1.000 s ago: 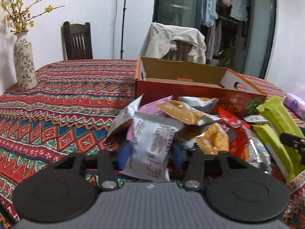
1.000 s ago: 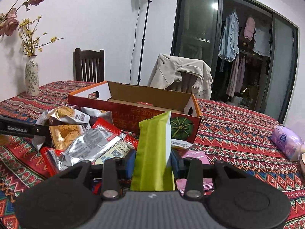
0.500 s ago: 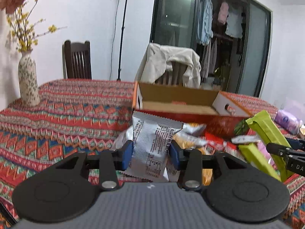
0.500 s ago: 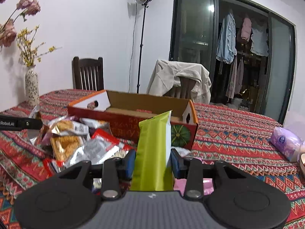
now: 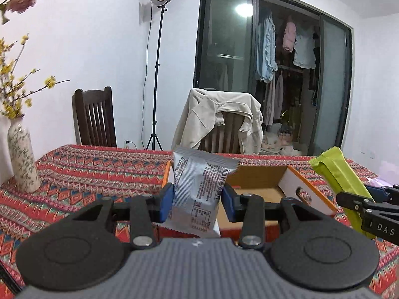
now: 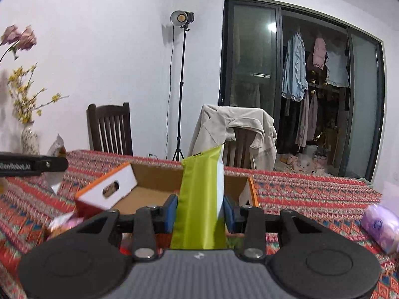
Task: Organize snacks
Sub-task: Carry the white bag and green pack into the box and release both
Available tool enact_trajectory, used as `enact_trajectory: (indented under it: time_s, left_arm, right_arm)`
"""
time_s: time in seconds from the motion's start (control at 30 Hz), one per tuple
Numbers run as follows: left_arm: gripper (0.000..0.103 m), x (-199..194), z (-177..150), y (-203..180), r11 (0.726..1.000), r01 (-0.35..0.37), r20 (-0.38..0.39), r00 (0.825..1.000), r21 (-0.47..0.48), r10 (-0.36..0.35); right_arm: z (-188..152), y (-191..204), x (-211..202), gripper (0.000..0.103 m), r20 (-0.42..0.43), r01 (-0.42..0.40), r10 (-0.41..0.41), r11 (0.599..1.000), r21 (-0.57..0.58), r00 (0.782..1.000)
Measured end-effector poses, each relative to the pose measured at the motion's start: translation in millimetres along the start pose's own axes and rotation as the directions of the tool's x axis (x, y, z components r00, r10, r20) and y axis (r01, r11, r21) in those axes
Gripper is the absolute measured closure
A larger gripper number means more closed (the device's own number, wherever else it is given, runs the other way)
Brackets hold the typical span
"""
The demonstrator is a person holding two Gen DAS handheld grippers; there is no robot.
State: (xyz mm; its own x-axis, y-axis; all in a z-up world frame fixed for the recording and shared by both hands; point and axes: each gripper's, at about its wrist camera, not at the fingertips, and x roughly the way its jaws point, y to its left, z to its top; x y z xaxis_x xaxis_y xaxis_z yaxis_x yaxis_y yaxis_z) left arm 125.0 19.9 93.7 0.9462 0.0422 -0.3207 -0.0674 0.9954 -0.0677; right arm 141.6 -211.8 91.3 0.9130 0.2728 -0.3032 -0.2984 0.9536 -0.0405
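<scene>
Left tool (image 5: pixel 197 205) gripped a silver snack packet (image 5: pixel 199 194) above the cardboard box (image 5: pixel 306 194). Right tool (image 6: pixel 199 214) clamped a green packet (image 6: pixel 199 199), upright, over the same box.

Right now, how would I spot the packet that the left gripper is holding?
Find the open cardboard box on the patterned tablecloth. Before it, the left gripper clamps a silver packet with dark print, unlike the plain lime-green packet to its right.

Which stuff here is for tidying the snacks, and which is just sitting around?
For the job: silver foil snack packet in the left gripper; green snack pouch in the right gripper; open cardboard box.

Just lying about: flowered ceramic vase; purple tissue pack; beige jacket.
</scene>
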Motion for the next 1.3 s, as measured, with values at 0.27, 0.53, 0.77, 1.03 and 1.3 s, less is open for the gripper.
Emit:
enact_trajectory:
  time_s: [0.27, 0.53, 0.77, 1.03, 1.3]
  left_arm:
    - [0.061, 60.3, 28.5, -11.9, 0.999, -0.028, -0.017, 0.999, -0.043, 0.027]
    - [0.061, 110.0, 23.3, -10.2, 0.993, -0.096, -0.039, 0.995, -0.066, 0.094]
    - [0.061, 133.5, 8.2, 5.5, 0.991, -0.118, -0.099, 0.989, -0.068, 0.110]
    - [0.033, 136.0, -1.4, 8.7, 0.993, -0.093, -0.106, 0.991, -0.077, 0.085]
    - [0.000, 117.7, 0.9, 8.8, 0.990, -0.104, -0.033, 0.994, -0.100, 0.101]
  right_arm:
    - [33.9, -8.3, 53.6, 0.065, 0.049, 0.027, -0.029, 0.999, 0.037, 0.998]
    - [20.6, -24.4, 113.9, 0.066, -0.007, 0.068, -0.067, 0.994, 0.084, 0.998]
    - [-2.4, -37.6, 142.4, 0.066, -0.077, 0.066, -0.058, 0.993, 0.102, 0.995]
    - [-12.2, -38.3, 147.8, 0.043, -0.126, 0.053, -0.040, 0.993, 0.108, 0.991]
    - [-13.0, -39.8, 132.2, 0.000, -0.095, 0.049, -0.037, 0.991, 0.124, 0.995]
